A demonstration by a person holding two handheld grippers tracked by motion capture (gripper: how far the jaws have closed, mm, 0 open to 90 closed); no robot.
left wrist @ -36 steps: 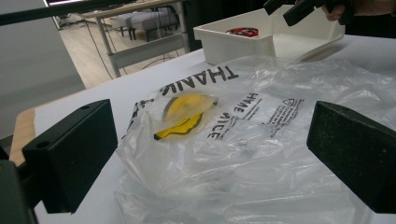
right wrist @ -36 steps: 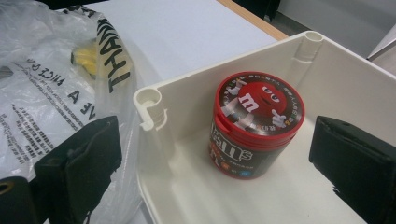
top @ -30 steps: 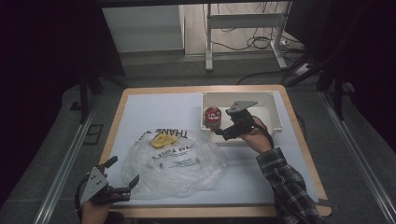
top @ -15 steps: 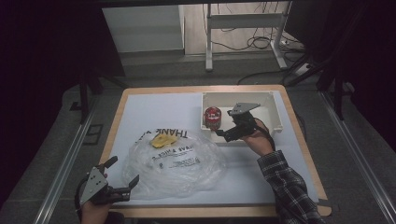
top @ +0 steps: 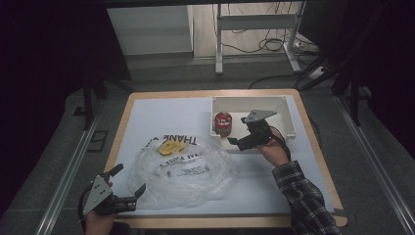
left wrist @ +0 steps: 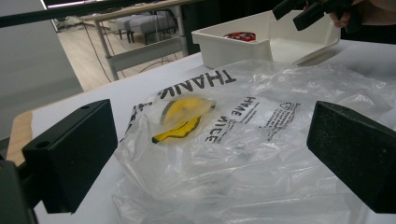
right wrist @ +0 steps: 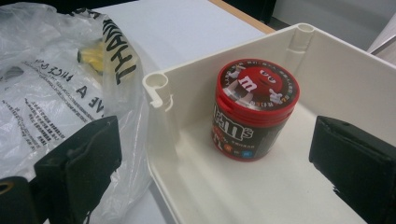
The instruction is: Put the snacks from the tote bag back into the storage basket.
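- At the lower left of the high view the left gripper sits at the table's near edge, jaws spread wide, holding nothing; the hand gripping it is cut off by the bottom of the frame
- Just right of it, in the lower middle, lies a crumpled clear plastic bag with "THANK" printed upside down; a yellow item shows through it, its shape hard to make out
- The left gripper view brings the bag close between the two jaws and shows the yellow item with black marks, though its kind remains unclear
- Right of centre a white tray holds a red candy tub in its left corner
- The right gripper view reads the tub as M&M's, upright, near the tray wall
- The right gripper hovers over the tray's near wall, jaws parted and empty
- At the lower right a plaid sleeve runs off the frame
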